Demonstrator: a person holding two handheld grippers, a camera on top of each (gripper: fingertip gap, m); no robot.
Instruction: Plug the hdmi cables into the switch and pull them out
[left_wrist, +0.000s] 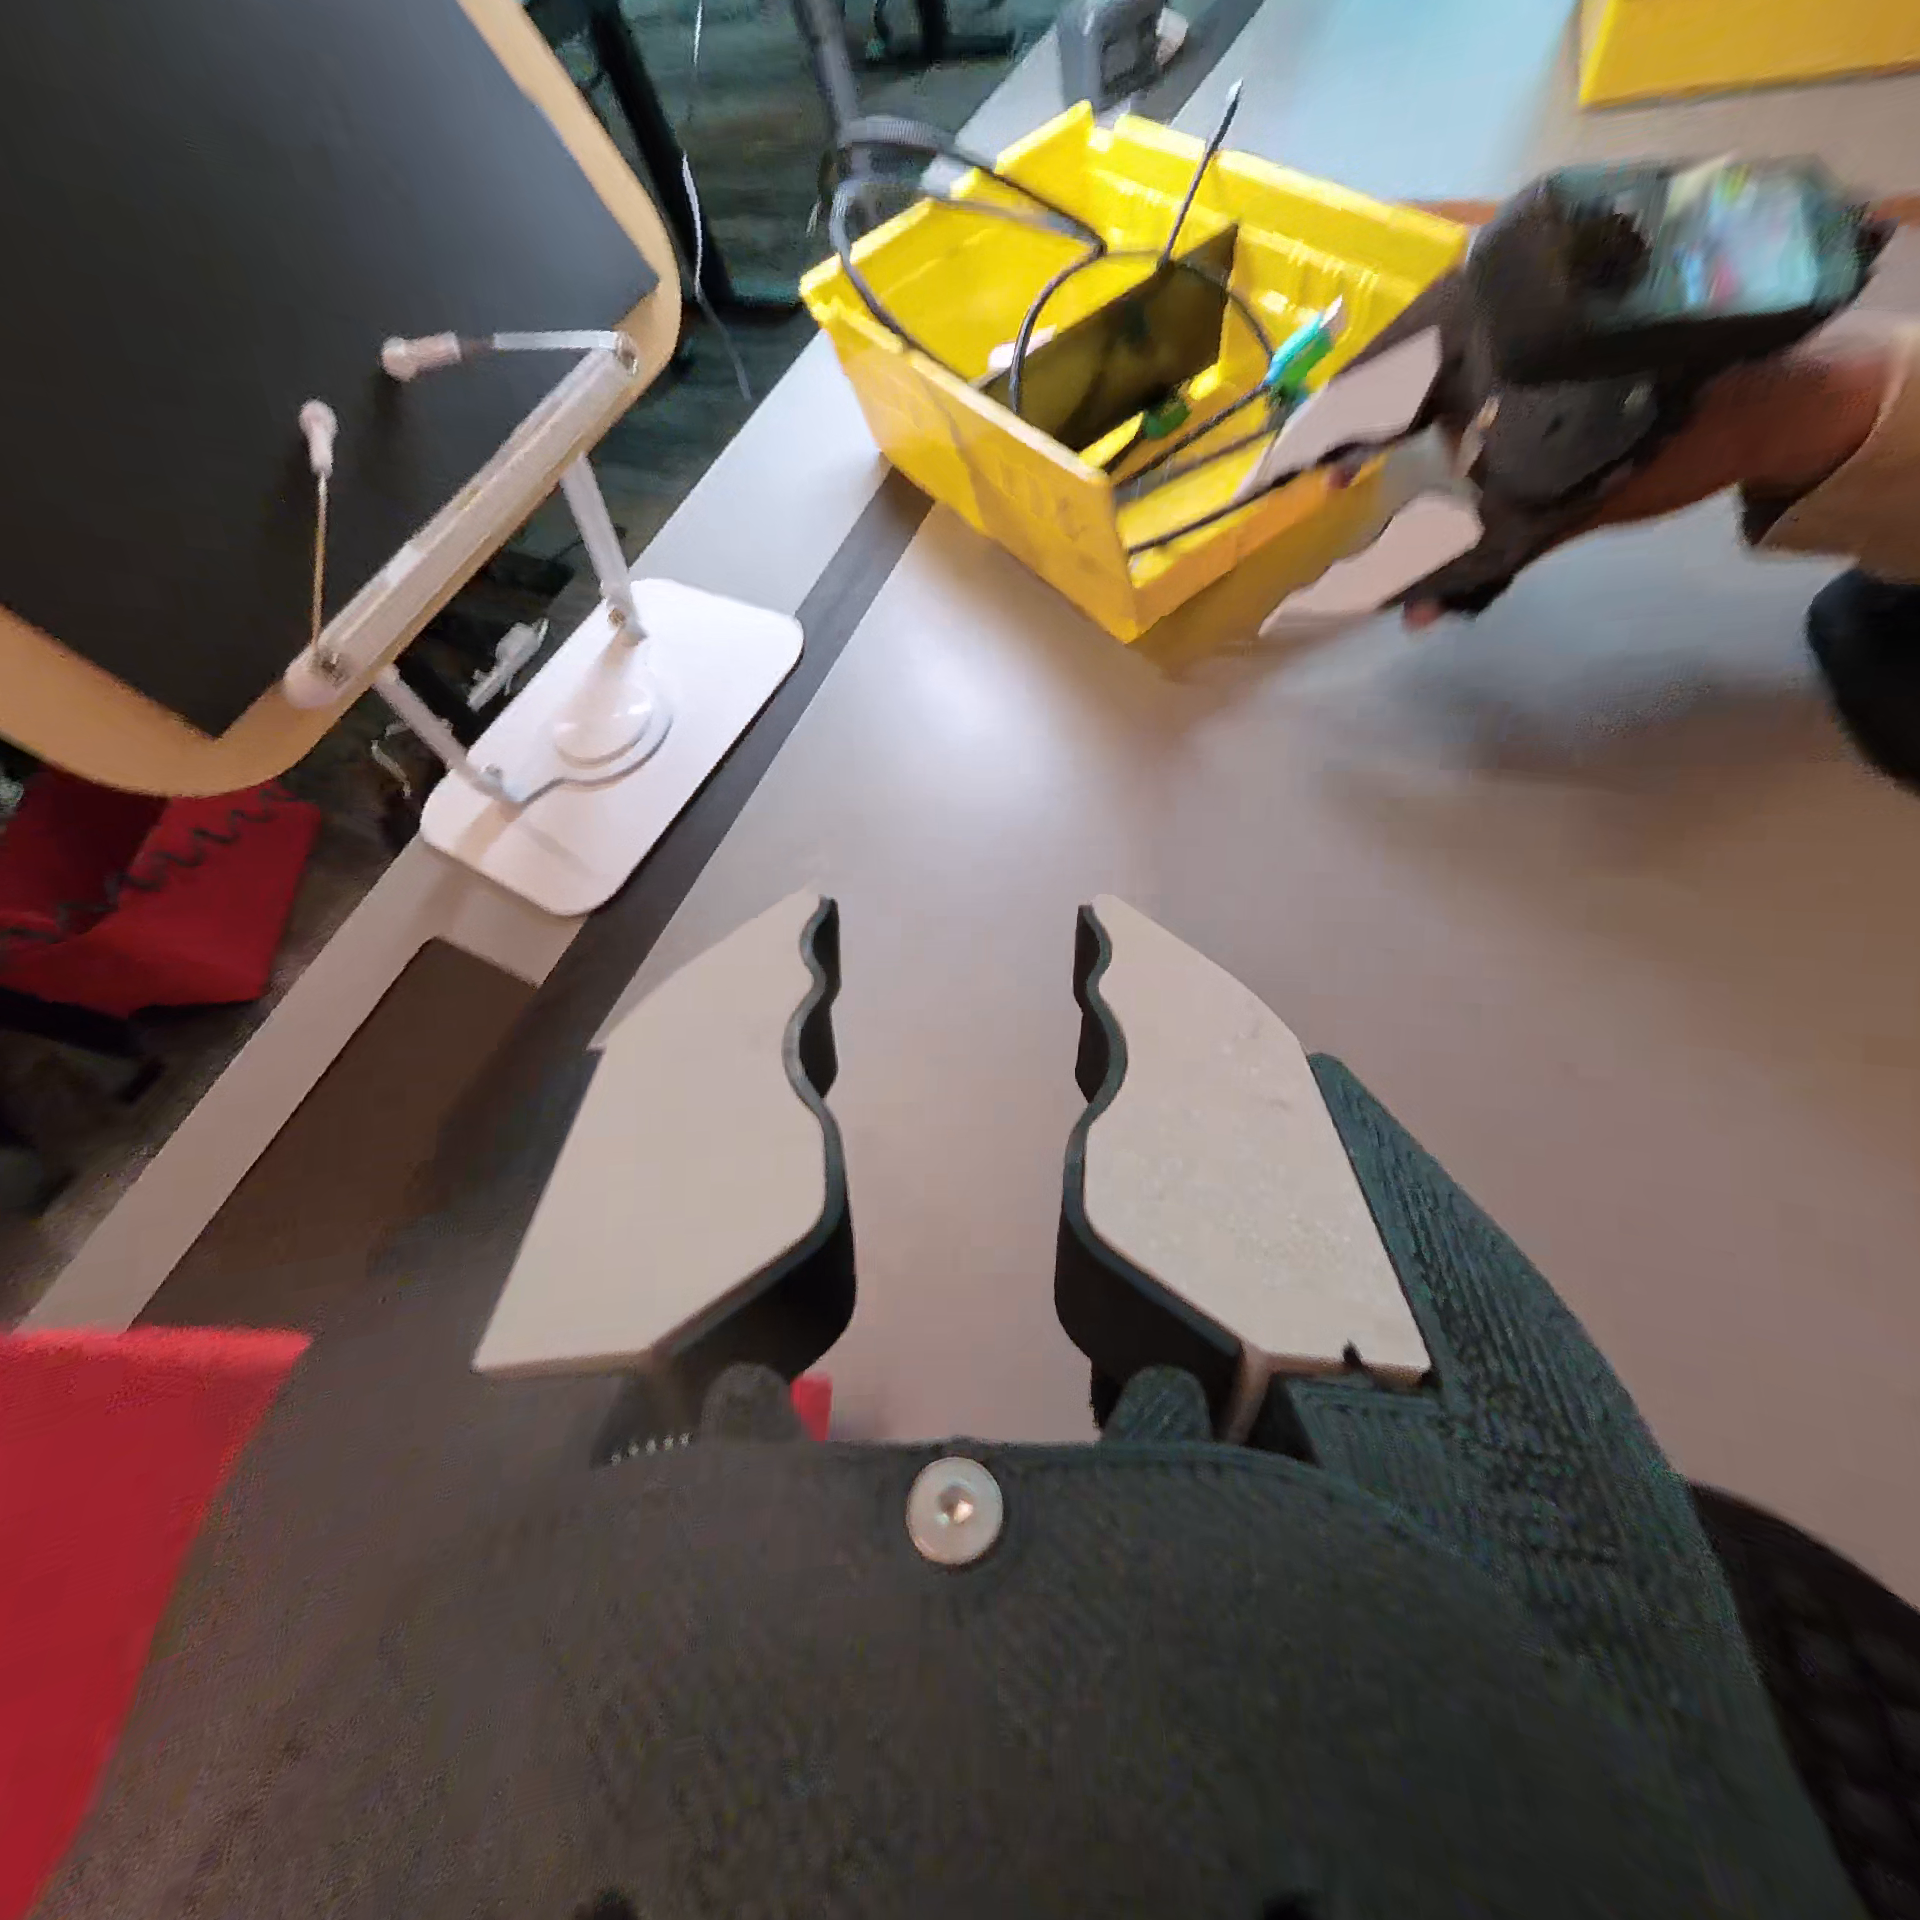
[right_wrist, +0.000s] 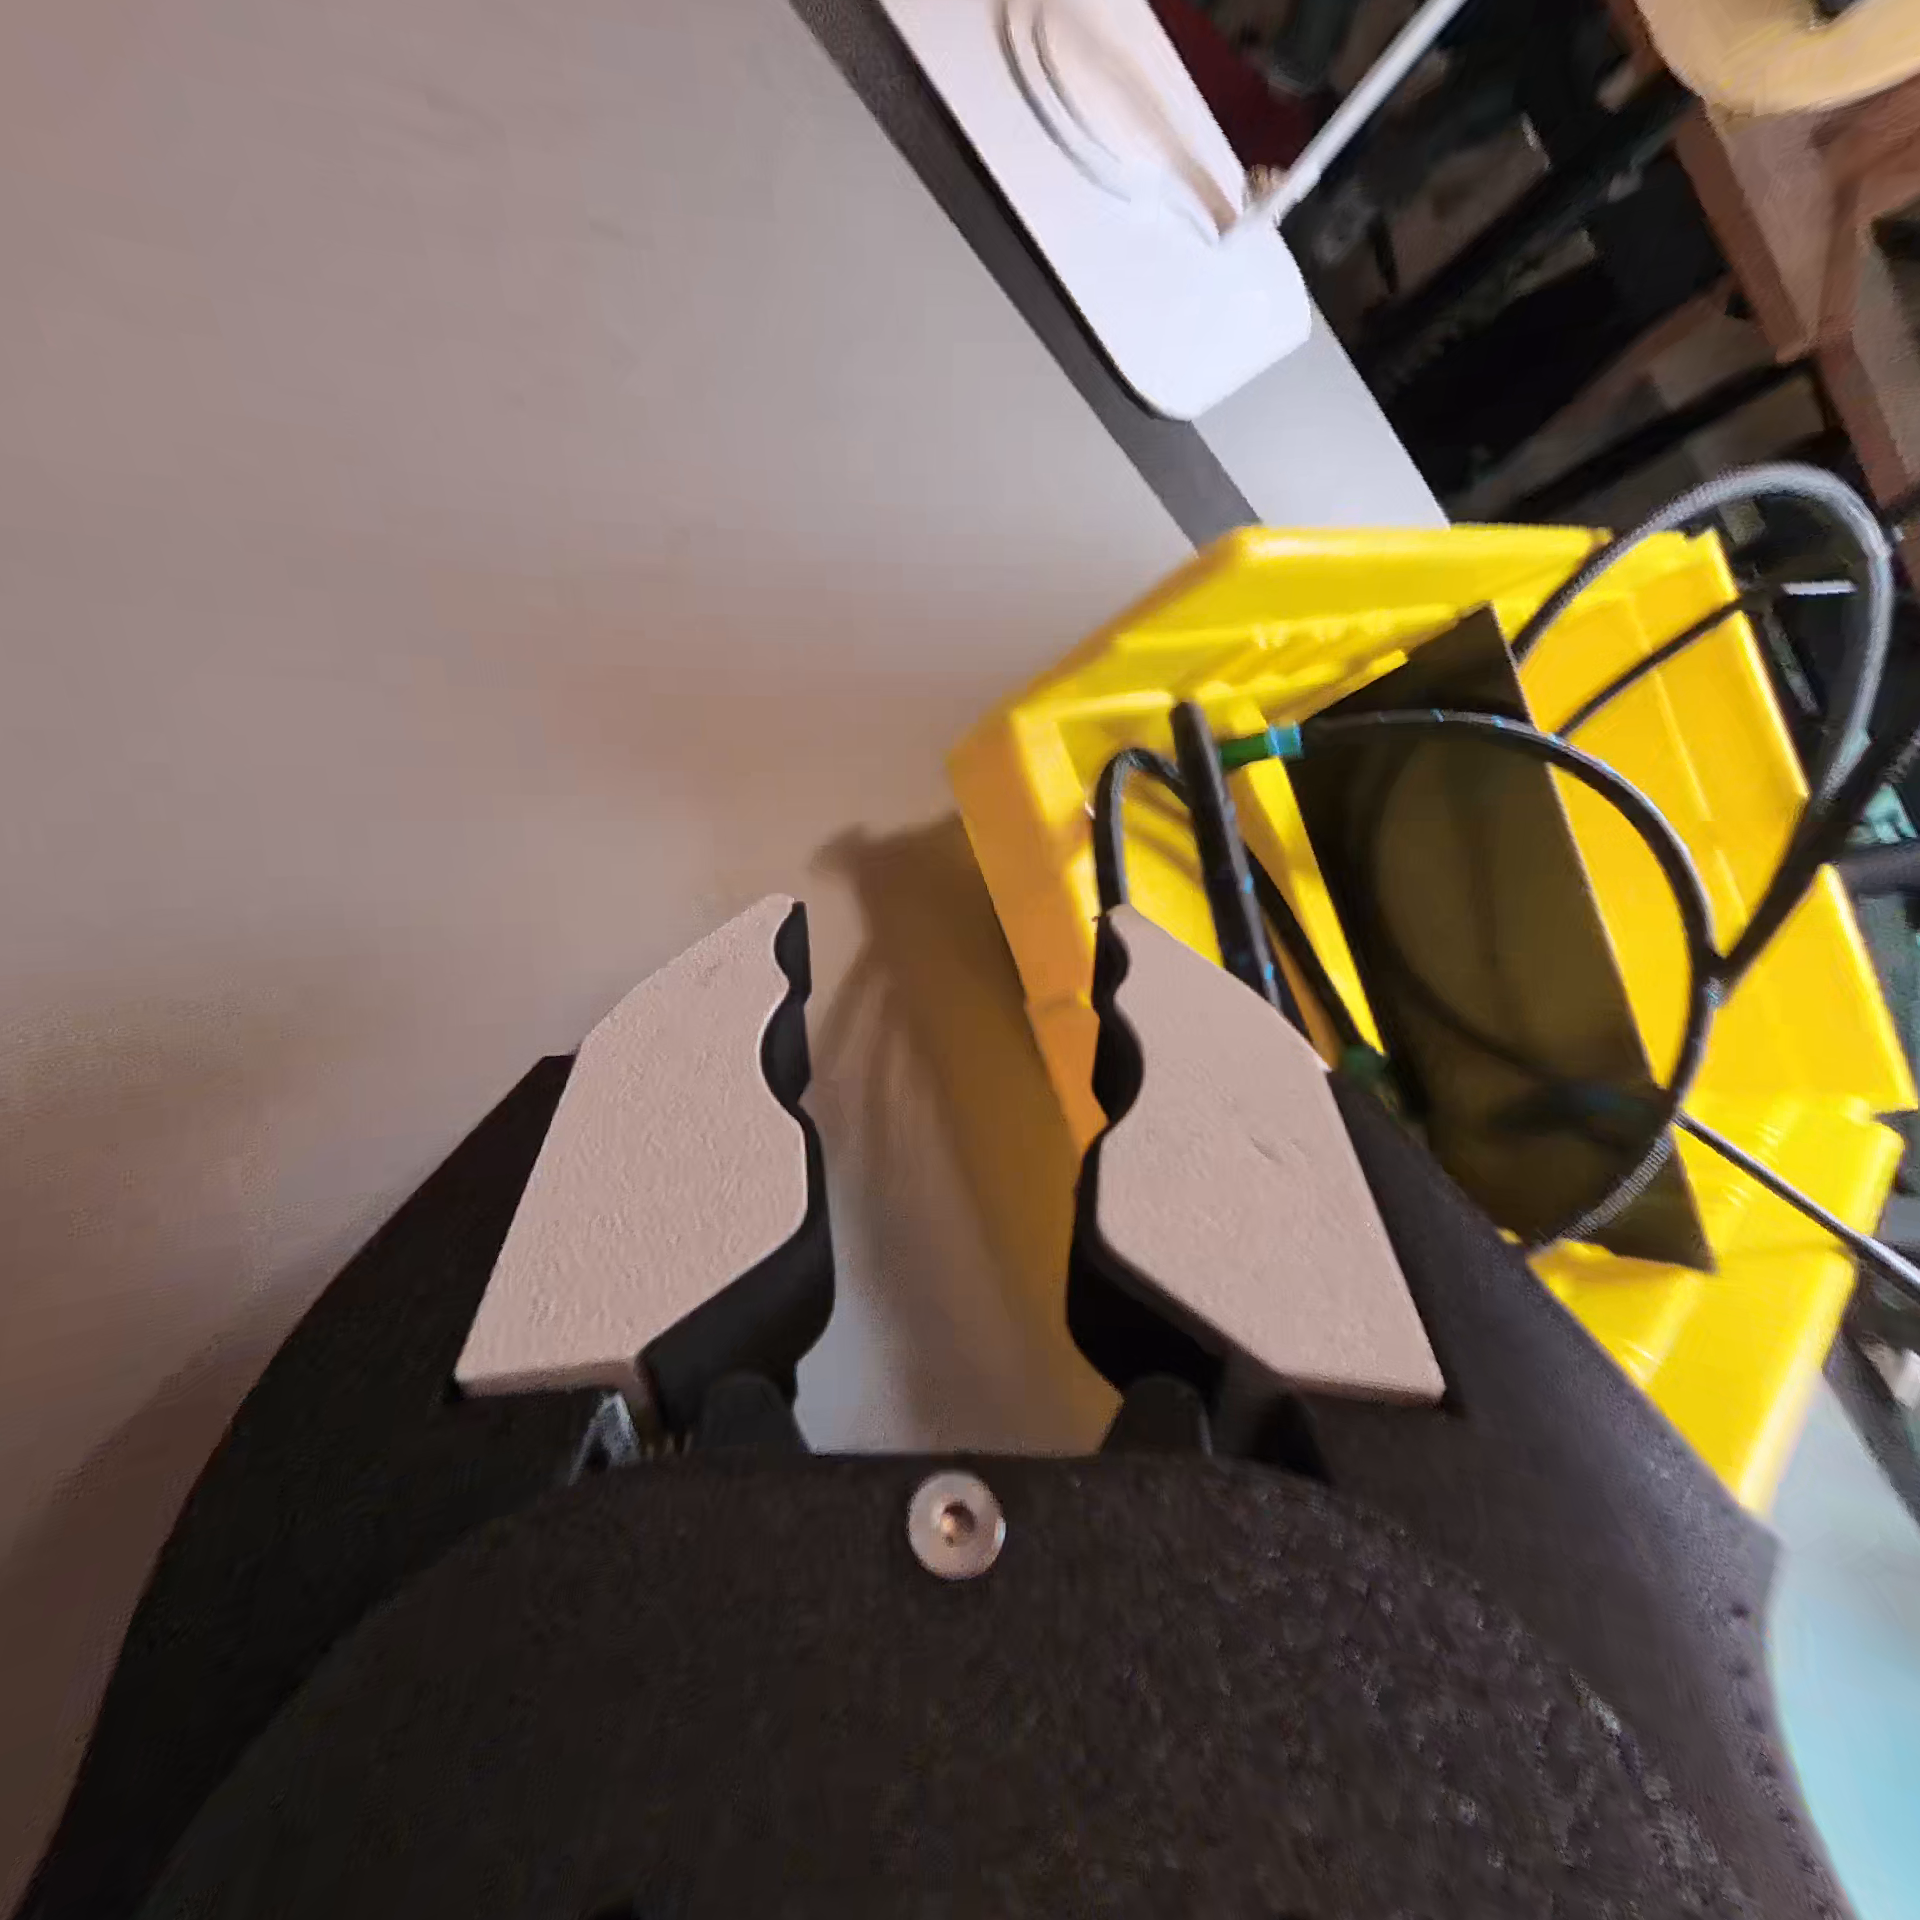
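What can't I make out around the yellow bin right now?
- Switch: none recognisable in either view; a dark panel screens part of the yellow bin.
- Cable ends: too small and blurred to tell connectors, both views.
- Right gripper: motion-blurred in the left wrist view.
- Bin's far side: cut off by the right wrist view's edge.

Pale grey table with a dark strip, white stand base, red fabric on the floor

Empty, parted right tongs beside yellow bin of black cables
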